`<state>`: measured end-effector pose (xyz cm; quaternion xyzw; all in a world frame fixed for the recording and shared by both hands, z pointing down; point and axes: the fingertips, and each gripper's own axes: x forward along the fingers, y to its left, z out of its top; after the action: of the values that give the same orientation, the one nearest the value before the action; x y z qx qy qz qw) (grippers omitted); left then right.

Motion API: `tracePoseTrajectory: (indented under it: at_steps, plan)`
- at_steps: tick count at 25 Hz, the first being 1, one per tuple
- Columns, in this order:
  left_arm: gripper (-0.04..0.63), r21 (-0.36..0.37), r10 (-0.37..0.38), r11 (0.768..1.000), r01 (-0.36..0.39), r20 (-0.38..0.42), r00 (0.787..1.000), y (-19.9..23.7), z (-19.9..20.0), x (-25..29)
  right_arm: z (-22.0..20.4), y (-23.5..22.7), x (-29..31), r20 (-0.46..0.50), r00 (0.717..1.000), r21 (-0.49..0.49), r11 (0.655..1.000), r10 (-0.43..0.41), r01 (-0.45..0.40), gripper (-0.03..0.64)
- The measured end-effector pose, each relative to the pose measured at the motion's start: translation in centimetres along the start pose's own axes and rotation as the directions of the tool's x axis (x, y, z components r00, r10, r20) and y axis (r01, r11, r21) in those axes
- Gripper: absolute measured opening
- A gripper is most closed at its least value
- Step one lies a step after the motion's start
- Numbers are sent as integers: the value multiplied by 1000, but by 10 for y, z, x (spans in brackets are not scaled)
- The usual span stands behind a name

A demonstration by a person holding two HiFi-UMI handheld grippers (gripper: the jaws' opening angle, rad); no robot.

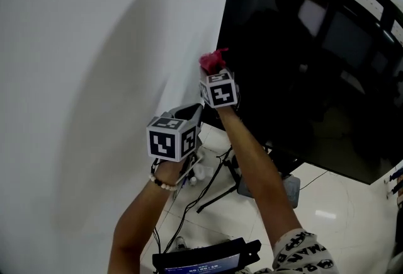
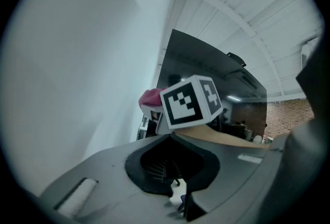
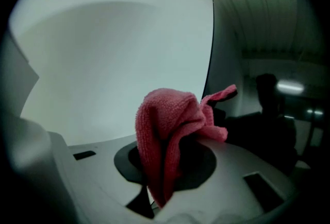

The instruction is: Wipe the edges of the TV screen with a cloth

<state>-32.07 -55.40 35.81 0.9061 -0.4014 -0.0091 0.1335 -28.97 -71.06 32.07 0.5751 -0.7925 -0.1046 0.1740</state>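
The right claw (image 1: 215, 72) pinches the pink cloth (image 3: 167, 135) at the TV screen's (image 1: 302, 52) left edge (by the white wall (image 1: 94, 46)). The left claw (image 2: 178, 188) is closed and empty.

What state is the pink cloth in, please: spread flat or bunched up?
Bunched up: the pink cloth is a crumpled wad pinched in the right claw, one corner poking toward the left edge of the TV screen.
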Motion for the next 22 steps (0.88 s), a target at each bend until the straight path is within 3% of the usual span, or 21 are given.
tracePoseTrajectory:
  at_steps: [8, 15, 22]
  plan:
    - [0, -34, -1, 999, 0, -38, 999, 11, -35, -3, -134, 45, 21, -125, 992, 89, 996, 35, -24, 71]
    - [0, -77, 15, 997, -22, -94, 995, 26, -64, -7, -244, 84, 33, -248, 964, 194, 980, 97, -49, 71]
    - [0, -88, 21, 996, -34, -140, 990, 23, -82, -7, -307, 97, 32, -266, 948, 406, 912, 174, -54, 71]
